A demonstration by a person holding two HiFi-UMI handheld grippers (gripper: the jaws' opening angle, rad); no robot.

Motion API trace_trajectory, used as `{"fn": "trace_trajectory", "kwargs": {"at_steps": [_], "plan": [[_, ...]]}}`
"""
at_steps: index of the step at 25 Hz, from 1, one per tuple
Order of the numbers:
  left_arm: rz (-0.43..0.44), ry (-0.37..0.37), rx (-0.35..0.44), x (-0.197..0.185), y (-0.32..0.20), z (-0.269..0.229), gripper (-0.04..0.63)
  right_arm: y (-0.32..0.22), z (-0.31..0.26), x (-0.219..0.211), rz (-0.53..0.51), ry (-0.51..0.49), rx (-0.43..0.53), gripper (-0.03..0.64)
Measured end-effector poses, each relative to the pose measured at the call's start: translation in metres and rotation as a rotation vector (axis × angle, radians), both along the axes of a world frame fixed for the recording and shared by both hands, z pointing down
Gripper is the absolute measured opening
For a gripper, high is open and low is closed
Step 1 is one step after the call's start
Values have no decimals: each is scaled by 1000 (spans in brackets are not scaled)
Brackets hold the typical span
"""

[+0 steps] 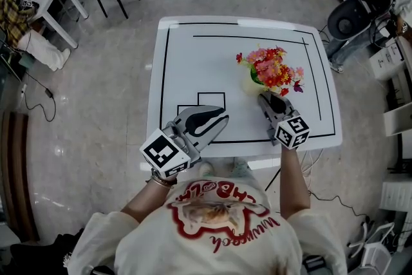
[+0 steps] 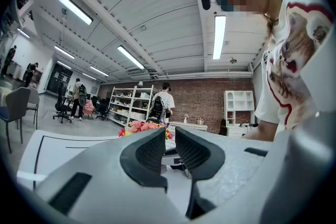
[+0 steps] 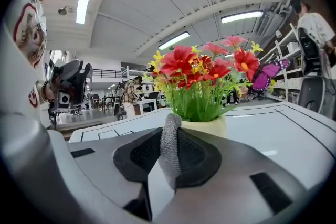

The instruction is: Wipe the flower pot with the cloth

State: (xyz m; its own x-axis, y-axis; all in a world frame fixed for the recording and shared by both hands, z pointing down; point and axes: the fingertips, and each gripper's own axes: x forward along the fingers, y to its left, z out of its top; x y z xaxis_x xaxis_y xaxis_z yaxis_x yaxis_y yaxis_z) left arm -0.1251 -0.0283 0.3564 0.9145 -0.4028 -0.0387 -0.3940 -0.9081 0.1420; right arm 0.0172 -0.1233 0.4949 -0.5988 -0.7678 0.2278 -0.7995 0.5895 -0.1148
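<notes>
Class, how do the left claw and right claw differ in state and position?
The left claw is slightly open and empty; the right claw is shut on a grey knitted cloth. The right claw sits close to the cream flower pot; the left claw is farther off. Both are over the white table.

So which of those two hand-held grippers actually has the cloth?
The right hand-held gripper, beside the flower pot: a grey cloth is pinched between its jaws. The left hand-held gripper holds nothing, its jaws slightly apart.
</notes>
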Motion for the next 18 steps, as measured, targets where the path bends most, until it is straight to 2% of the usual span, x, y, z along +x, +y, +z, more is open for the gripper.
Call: {"fn": "trace_trajectory", "kwargs": {"at_steps": [5,11,16,18], "plan": [[13,14,3,8,-4,0,63,20,-23,-16,-21,-55,46,64],[49,30,2,23,-2,-1,63,48,-95,-20,21,-136,176,64],[60,32,24,35,-5,-10,63,75,-157,-19,91,-155,266,64],[61,36,48,39,-4,-16,63,86,-175,-21,113,-130,298,64]]}}
